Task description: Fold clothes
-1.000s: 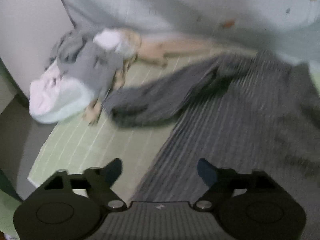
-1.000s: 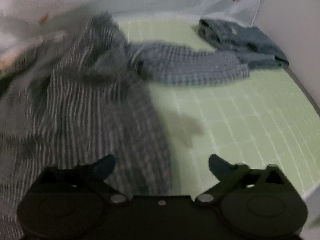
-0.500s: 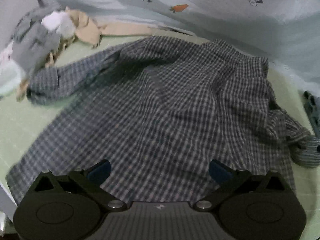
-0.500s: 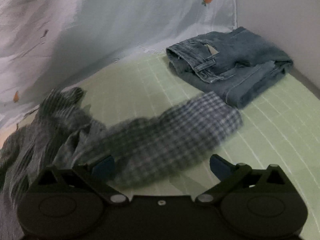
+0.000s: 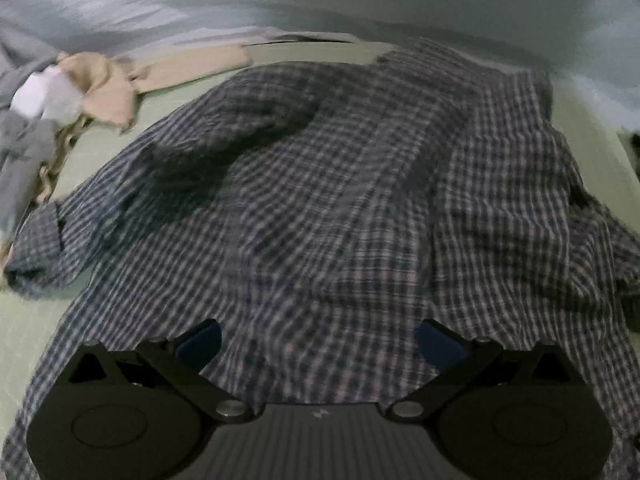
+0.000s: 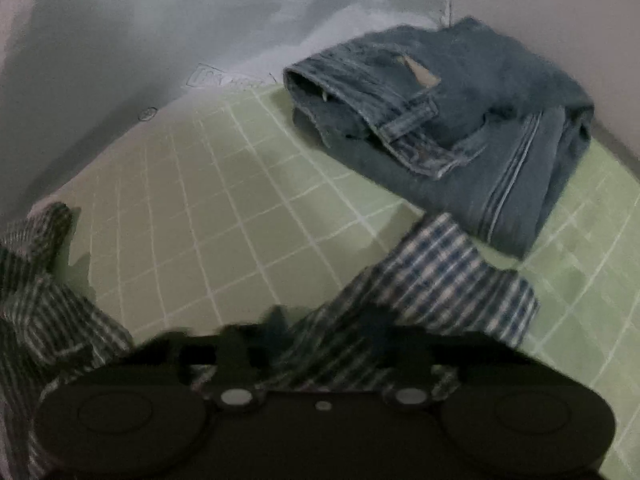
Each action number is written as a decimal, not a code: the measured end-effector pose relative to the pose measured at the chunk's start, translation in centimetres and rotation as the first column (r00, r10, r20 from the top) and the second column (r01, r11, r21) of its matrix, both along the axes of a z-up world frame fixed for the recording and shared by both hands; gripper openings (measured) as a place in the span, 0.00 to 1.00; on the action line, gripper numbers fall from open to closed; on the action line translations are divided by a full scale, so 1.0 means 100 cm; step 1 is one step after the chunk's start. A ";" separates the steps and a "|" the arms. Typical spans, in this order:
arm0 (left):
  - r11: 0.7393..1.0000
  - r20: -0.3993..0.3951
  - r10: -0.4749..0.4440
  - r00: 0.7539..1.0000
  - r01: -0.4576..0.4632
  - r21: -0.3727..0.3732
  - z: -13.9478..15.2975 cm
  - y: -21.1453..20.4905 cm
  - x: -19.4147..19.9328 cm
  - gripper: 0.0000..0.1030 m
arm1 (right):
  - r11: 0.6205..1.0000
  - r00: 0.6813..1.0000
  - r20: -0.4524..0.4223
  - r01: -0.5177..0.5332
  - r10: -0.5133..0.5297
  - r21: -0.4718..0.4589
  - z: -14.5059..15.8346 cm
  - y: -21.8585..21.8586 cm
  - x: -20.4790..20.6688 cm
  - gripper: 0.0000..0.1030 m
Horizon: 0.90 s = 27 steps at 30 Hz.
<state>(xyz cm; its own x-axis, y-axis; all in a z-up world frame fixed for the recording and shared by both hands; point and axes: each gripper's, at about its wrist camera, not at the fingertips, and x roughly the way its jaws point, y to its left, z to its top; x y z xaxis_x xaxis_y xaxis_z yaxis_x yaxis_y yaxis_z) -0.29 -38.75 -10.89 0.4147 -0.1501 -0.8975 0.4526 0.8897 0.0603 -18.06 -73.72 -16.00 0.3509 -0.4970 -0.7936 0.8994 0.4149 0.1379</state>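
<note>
Both grippers' jaws straddle the plaid shirt (image 5: 320, 208).

Left gripper (image 5: 318, 338) is held wide open with nothing between the fingers; right gripper (image 6: 326, 330) is drawn nearly closed, cloth between fingers.

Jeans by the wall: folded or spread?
Folded. The jeans sit as a compact stack of layers on the green mat, waistband on top.
</note>
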 end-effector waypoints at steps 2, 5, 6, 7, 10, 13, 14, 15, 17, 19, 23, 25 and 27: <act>1.000 0.008 -0.024 1.000 0.024 -0.004 0.001 -0.001 -0.005 1.00 | 0.999 0.998 0.058 0.008 -0.006 -0.040 0.014 0.008 -0.018 0.05; 0.999 0.023 -0.045 0.999 0.046 -0.026 0.006 0.001 -0.014 1.00 | 0.993 0.991 0.133 0.037 -0.022 -0.112 0.036 0.023 -0.050 0.05; 0.998 0.030 -0.047 0.998 0.048 -0.032 0.009 0.002 -0.017 1.00 | 0.990 0.990 0.136 0.050 -0.033 -0.128 0.039 0.030 -0.065 0.05; 0.998 0.036 -0.049 0.998 0.050 -0.039 0.012 0.003 -0.020 1.00 | 0.987 0.989 0.139 0.063 -0.043 -0.144 0.042 0.038 -0.080 0.05; 0.996 0.036 -0.065 0.997 0.068 -0.060 0.018 0.007 -0.033 1.00 | 0.976 0.986 0.150 0.102 -0.074 -0.192 0.051 0.062 -0.125 0.05; 0.993 0.028 -0.095 0.995 0.097 -0.065 0.020 0.010 -0.049 1.00 | 0.961 0.981 0.162 0.141 -0.104 -0.240 0.059 0.085 -0.170 0.05; 0.992 0.025 -0.106 0.994 0.108 -0.062 0.020 0.011 -0.054 1.00 | 0.955 0.980 0.166 0.154 -0.113 -0.255 0.062 0.093 -0.185 0.05; 0.992 0.024 -0.116 0.993 0.117 -0.056 0.020 0.011 -0.059 1.00 | 0.958 0.977 0.158 0.175 -0.141 -0.226 0.056 0.096 -0.198 0.06; 0.989 0.027 -0.137 0.990 0.138 -0.046 0.021 0.011 -0.071 1.00 | 0.967 0.967 0.139 0.231 -0.215 -0.109 0.032 0.098 -0.220 0.09; 0.987 0.031 -0.155 0.987 0.156 -0.035 0.023 0.013 -0.084 1.00 | 0.960 0.953 0.126 0.279 -0.276 -0.012 0.014 0.101 -0.240 0.31; 0.984 0.045 -0.175 0.984 0.175 -0.013 0.025 0.020 -0.112 1.00 | 0.954 0.938 0.176 0.298 -0.299 0.035 0.006 0.104 -0.266 0.50; 0.985 0.050 -0.175 0.983 0.175 -0.002 0.026 0.025 -0.126 1.00 | 0.955 0.937 0.186 0.293 -0.294 0.034 0.003 0.096 -0.270 0.55; 0.986 0.058 -0.169 0.984 0.169 0.011 0.027 0.030 -0.140 1.00 | 0.956 0.937 0.193 0.291 -0.290 0.023 0.000 0.086 -0.272 0.60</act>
<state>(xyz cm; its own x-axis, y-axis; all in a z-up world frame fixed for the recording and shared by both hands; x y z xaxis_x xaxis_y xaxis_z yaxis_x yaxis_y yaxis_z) -14.25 -35.74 -8.21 0.4358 -0.2176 -0.8733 0.5919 0.8003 0.0960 -45.28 -65.09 -15.98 0.3364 -0.6046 -0.7220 0.9373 0.1408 0.3188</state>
